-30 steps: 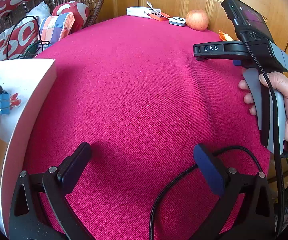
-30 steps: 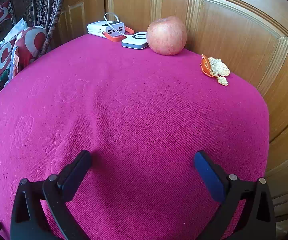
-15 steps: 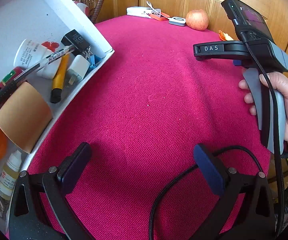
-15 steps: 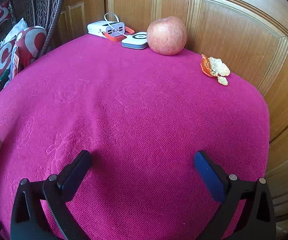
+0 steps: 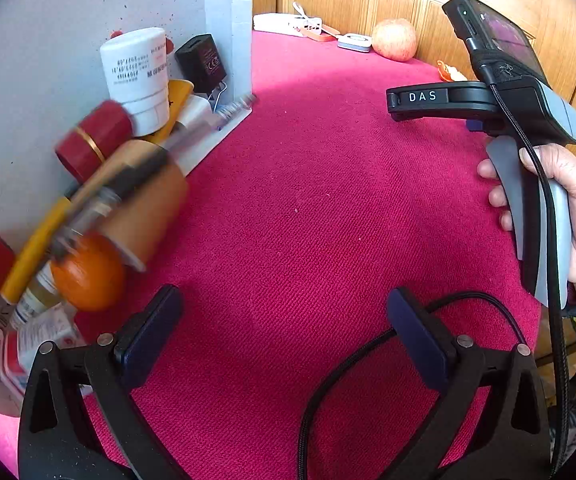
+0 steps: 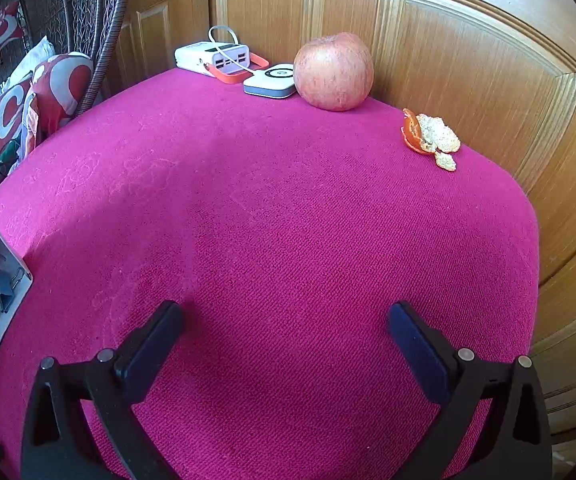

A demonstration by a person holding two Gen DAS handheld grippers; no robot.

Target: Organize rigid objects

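Holding both hand-held grippers wide apart and empty, left [image 5: 284, 320] and right [image 6: 284, 328], we keep them back from the white box [image 5: 88, 8], which stands tipped so its bottle [image 5: 136, 72], orange [image 5: 88, 272] and charger [image 5: 204, 62] spill toward the pink-covered bench [image 5: 307, 208], presumably for sorting

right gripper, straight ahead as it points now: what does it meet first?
Bare pink tablecloth first; nothing lies between the open right gripper and the far edge. Straight on, the apple by the wooden panel looks the first object, slightly right of centre, though depth is unclear.
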